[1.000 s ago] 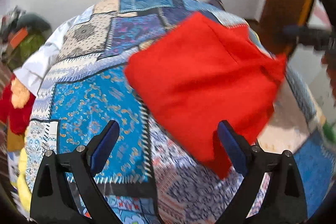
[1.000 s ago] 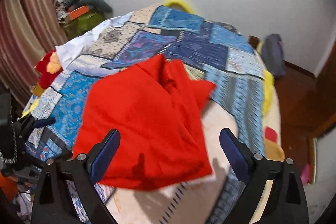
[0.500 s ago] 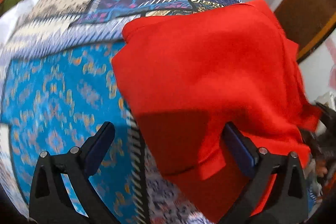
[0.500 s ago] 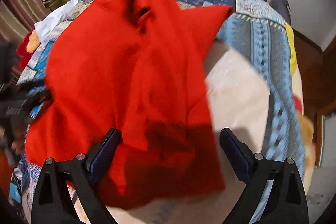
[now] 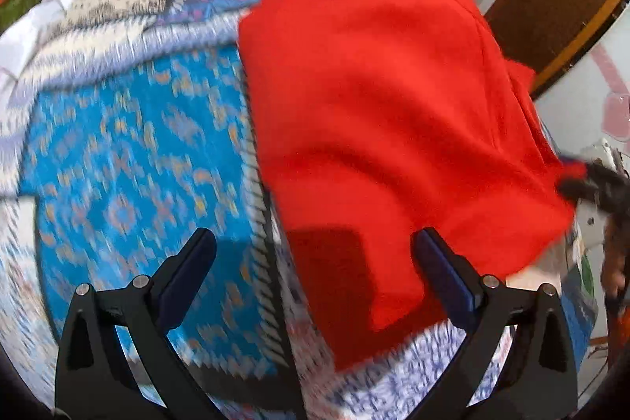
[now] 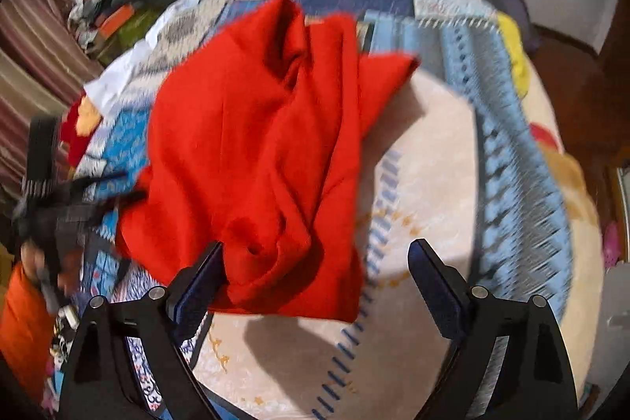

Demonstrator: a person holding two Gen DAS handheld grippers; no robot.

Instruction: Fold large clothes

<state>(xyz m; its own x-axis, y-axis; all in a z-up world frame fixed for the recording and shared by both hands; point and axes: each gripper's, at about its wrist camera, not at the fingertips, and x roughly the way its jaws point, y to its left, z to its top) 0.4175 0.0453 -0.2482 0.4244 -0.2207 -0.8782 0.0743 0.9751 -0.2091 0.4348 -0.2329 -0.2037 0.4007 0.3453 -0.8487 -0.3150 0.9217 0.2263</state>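
Two hand-held grippers hang over a bed point(image 5: 118, 152) as we look down their fingers at a red garment point(image 5: 386, 128) lying rumpled on the patchwork bedspread point(image 6: 519, 128). Our left hand-held gripper point(image 5: 313, 254) stands spread wide, its jaws having just been opening, with the near corner of the red cloth between the fingers but not pressed by either pad. Our right hand-held gripper point(image 6: 315, 262) is also spread; its jaws have narrowed slightly, and its left finger point(image 6: 201, 282) sits just at the garment's bunched near edge, though we cannot tell whether it touches. From the right wrist, the garment lies across blue and cream patches. Both views are blurred. A wooden door point(image 5: 551, 10) shows beyond the bed.
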